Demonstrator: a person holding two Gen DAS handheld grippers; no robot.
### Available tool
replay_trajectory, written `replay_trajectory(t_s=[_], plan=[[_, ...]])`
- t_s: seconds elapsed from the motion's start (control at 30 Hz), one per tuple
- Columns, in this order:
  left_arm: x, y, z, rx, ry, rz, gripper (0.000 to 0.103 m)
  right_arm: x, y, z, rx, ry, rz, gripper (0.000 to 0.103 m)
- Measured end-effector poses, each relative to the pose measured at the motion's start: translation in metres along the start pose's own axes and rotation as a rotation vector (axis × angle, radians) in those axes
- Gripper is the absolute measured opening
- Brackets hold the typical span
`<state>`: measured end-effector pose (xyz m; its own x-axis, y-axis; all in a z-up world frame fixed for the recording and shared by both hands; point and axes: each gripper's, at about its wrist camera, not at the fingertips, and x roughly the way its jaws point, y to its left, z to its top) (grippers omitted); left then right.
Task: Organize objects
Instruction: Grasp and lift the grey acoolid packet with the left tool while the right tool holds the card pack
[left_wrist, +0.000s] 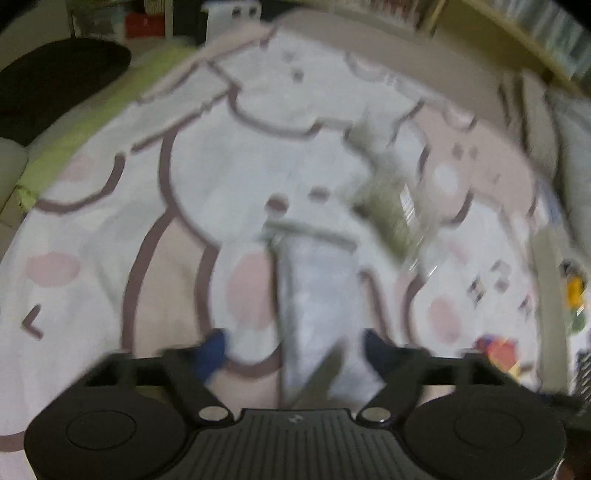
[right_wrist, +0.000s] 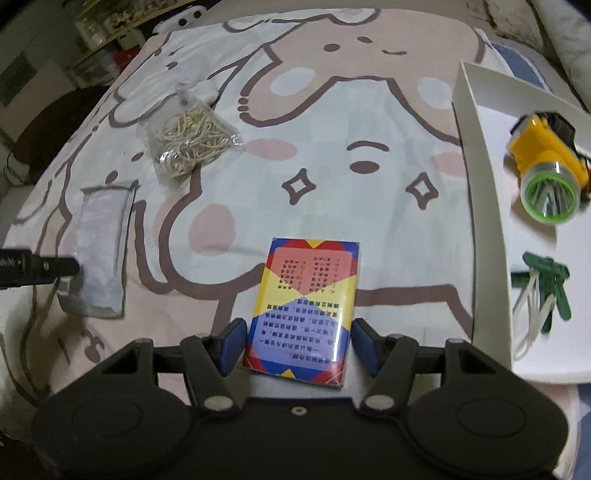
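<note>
Cartoon-printed bedding (left_wrist: 110, 240) fills the blurred left view, where the left gripper (left_wrist: 295, 347) is spread wide over a white pouch (left_wrist: 314, 295). Only the right view shows the right gripper (right_wrist: 297, 343) parted around a card box (right_wrist: 306, 314), pads not visibly pressing, beside a white tray (right_wrist: 480, 206) with a torch (right_wrist: 546, 166); a bag of bands (right_wrist: 188, 140) lies beyond.

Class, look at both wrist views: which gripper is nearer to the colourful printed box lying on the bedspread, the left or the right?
Right. The right gripper straddles the colourful box, a finger on each side. The left gripper is off to the side, over the white packet.
</note>
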<state>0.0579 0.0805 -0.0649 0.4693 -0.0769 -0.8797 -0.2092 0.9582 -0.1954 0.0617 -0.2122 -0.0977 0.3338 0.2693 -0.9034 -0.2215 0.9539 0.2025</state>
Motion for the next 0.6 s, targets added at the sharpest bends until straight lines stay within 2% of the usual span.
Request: replay_trajectory(t_s=[0.13,0.33,0.47,0.53,0.6], plan=[[0.004,-0.016,0.003,-0.002,-0.031,-0.004,0.092,-0.003,-0.004,0.001,0.053,-0.006,0.026,0.063],[0.02,-0.034,0.003,-0.001,-0.045,0.049,0.093,0.0,-0.007,0.005,0.123,-0.014,0.022,0.064],[0.033,-0.046,0.001,0.083,-0.059,0.107,0.094,0.005,-0.004,0.006,0.135,-0.004,-0.004,0.07],[0.04,-0.048,-0.001,0.125,-0.045,0.144,0.094,0.006,-0.002,0.007,0.126,-0.007,-0.007,0.075],[0.045,-0.045,-0.001,0.142,-0.026,0.183,0.094,0.007,-0.001,0.007,0.121,-0.007,-0.013,0.075]])
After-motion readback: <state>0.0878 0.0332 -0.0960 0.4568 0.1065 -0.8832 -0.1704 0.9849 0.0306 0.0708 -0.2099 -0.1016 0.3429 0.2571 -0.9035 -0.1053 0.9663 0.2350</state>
